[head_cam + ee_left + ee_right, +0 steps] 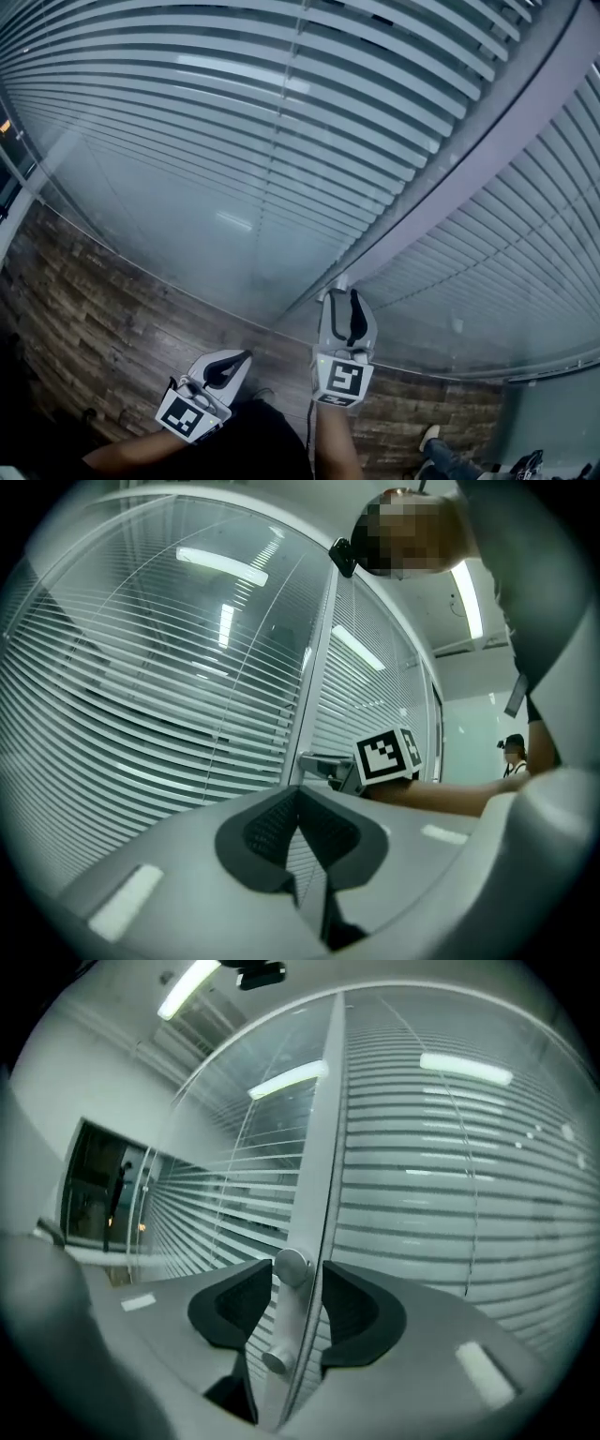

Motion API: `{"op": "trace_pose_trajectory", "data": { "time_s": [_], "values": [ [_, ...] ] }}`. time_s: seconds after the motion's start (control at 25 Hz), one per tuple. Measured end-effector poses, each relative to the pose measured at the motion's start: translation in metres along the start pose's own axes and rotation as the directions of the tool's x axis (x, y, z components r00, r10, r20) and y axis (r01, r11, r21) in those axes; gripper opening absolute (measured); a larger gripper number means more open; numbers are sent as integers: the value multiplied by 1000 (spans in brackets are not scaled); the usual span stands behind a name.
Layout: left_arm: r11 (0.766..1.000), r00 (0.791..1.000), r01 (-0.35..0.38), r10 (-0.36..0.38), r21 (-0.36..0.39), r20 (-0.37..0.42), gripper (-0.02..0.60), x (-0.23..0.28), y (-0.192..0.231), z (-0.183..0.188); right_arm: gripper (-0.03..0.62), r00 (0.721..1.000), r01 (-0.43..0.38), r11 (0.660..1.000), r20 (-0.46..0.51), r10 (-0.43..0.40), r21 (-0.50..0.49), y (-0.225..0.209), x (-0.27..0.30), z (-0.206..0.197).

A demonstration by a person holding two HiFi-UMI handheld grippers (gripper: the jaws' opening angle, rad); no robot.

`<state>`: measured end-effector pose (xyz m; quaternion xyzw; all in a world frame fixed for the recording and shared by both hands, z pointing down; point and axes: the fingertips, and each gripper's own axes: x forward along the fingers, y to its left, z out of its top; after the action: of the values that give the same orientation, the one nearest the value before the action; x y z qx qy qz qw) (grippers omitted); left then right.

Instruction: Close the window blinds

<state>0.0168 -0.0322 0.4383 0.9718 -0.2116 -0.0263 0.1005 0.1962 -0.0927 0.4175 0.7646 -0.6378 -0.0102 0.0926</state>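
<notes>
Filling both glass panels, the window blinds (234, 122) show gaps between their slats and are split by 1 frame post (450, 178). The left gripper (242, 358) sits lower and well aside, tips together on nothing. The right gripper (297, 1274) is nearer: its 2 jaws stand wide, straddling the round knob (291, 1267) on that post without pinching it. The knob's axis points straight back between the jaws, so clamping and rolling looks next.
</notes>
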Motion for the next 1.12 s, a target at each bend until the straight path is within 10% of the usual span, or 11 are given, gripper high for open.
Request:
{"op": "trace_pose_trajectory", "data": {
  "time_s": [0.24,0.72,1.12],
  "values": [
    [998,999,-50,50,47,-1,-2,-13,-18,6,150,998,-65,968,12,64,244,5,-3,-2],
    [999,1000,18,-19,33,18,-2,-8,-19,4,130,999,-10,957,-34,21,289,9,-3,3],
    [992,993,116,-117,43,32,-2,-30,-6,3,121,989,69,979,-112,-92,-189,23,-43,5]
  ]
}}
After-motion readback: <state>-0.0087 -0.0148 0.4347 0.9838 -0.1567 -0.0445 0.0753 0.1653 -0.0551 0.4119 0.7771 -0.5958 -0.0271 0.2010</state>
